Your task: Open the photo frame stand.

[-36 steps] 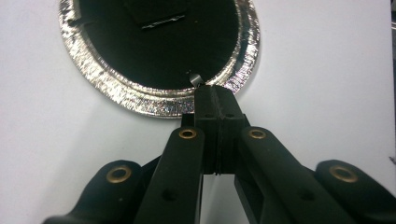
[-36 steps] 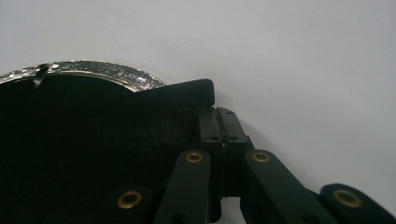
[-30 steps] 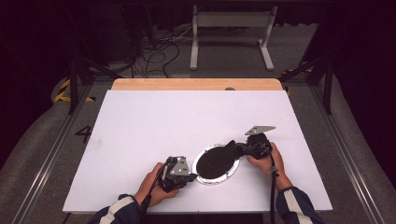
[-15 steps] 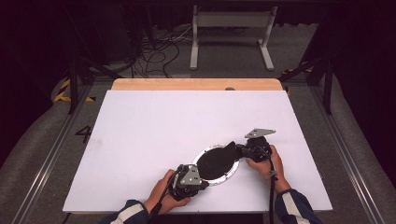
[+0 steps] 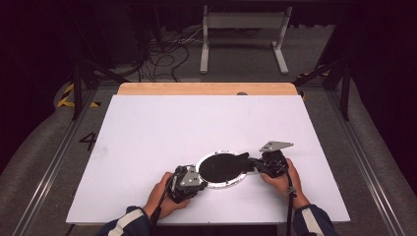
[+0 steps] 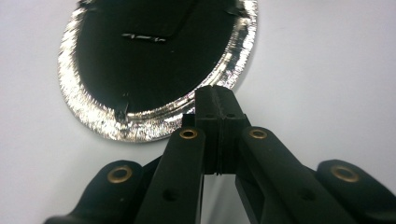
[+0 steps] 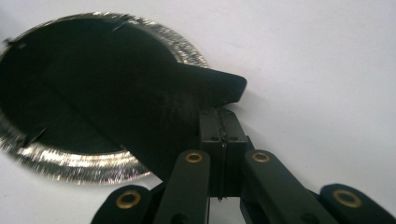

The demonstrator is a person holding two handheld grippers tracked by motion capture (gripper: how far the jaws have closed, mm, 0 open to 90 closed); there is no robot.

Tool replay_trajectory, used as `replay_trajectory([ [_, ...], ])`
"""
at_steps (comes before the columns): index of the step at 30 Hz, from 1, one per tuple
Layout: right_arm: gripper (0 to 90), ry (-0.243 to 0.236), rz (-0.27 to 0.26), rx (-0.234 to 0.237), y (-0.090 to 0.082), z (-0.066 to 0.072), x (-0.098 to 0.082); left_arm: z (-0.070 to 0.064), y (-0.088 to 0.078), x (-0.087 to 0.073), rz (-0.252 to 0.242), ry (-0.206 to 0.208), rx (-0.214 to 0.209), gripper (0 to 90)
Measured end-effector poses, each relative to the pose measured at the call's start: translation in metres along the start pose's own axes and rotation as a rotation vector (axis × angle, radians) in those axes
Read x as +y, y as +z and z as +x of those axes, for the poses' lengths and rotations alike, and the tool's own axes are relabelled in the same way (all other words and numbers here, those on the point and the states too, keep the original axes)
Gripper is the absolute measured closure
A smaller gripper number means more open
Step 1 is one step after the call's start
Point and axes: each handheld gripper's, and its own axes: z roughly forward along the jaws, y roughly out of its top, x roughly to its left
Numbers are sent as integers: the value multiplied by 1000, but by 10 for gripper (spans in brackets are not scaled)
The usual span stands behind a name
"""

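Note:
A round foil plate (image 5: 219,185) with a dark inside lies near the table's front edge. A black sheet (image 5: 223,167) covers its inside, and one corner sticks out over the right rim. My right gripper (image 5: 252,163) is shut on that corner. In the right gripper view the black sheet (image 7: 140,93) rises off the plate's rim (image 7: 60,158) to the closed right gripper (image 7: 219,114). My left gripper (image 5: 200,183) is shut at the plate's lower left rim. In the left gripper view its tips (image 6: 217,93) lie over the shiny rim (image 6: 93,116); whether they pinch it is unclear.
The white table top (image 5: 196,123) stretches wide behind and to both sides of the plate. A wooden strip (image 5: 206,89) runs along the far edge. Metal rails and cables lie on the floor beyond.
My left gripper has shifted slightly right, up against the plate's rim. The right gripper has stayed in place, holding the black sheet.

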Motion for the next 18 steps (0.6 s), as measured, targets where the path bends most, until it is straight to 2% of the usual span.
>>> replay_trajectory([
  [3,900,-17,4,10,-3,6,-2,12,-2,-4,-6,-33,38,900],
  [5,900,-39,29,16,-3,11,-4,19,-4,-6,-7,-52,56,900],
  [7,900,-53,20,18,-3,16,-7,27,-5,-9,-12,-76,73,900],
  [9,900,-64,14,41,-3,21,-9,34,-6,-12,-18,-91,92,900],
  [11,900,-71,18,48,-3,24,-9,39,-7,-13,-17,-97,100,900],
  [16,900,-121,28,98,-2,41,-10,52,-8,-16,-24,-142,165,891],
  [18,900,-140,30,113,0,49,-9,55,-9,-18,-14,-134,185,900],
])
